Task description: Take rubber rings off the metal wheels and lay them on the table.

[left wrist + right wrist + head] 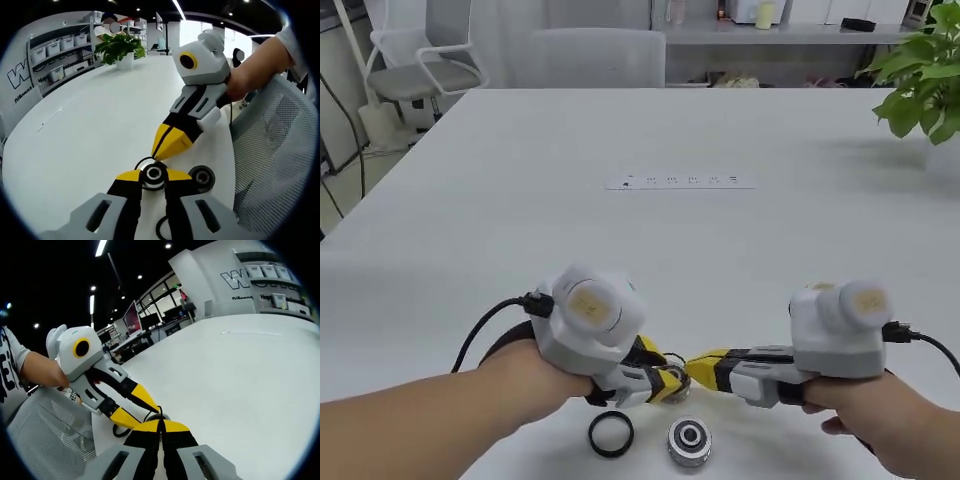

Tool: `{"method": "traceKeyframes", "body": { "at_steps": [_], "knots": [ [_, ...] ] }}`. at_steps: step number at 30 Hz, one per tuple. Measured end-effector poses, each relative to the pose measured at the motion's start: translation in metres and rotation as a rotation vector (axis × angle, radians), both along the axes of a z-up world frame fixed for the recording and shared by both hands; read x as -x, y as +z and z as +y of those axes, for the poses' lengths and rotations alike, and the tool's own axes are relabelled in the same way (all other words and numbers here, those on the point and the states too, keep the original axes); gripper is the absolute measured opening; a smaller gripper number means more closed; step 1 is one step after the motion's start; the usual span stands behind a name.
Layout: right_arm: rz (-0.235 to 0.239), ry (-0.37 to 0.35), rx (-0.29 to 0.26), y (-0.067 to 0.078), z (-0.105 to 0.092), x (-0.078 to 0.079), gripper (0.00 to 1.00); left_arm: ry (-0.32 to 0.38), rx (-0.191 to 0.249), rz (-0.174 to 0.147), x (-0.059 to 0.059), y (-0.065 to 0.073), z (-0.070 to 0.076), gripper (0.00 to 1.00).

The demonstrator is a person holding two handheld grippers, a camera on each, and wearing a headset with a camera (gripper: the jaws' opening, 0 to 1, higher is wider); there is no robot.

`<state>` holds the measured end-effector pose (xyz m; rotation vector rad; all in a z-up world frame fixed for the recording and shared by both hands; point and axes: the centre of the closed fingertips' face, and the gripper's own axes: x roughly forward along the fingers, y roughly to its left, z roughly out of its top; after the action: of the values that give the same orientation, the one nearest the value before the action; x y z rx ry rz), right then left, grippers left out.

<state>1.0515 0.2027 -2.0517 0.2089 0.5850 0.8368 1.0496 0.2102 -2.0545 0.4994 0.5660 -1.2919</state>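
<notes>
Left tongs [665,386] tip-to-tip with right tongs [696,370]

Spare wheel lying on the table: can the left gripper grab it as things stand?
Probably not yet: the left gripper is shut on a second wheel, so its jaws are full. The spare wheel lies uncovered on the table close by.

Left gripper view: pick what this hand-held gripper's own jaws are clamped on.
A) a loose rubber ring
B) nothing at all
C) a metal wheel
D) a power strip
C: the left hand-held gripper has its yellow jaw tips pressed against either side of a metal wheel, while a loose rubber ring lies flat on the table.
</notes>
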Motion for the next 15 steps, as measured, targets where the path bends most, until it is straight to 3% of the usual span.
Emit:
{"method": "traceKeyframes", "body": {
  "at_steps": [15],
  "knots": [
    [-0.006, -0.001, -0.043, 0.008, 0.001, 0.0, 0.0, -0.006, 0.047, -0.005, 0.006, 0.023, 0.01, 0.24]
  ]
}}
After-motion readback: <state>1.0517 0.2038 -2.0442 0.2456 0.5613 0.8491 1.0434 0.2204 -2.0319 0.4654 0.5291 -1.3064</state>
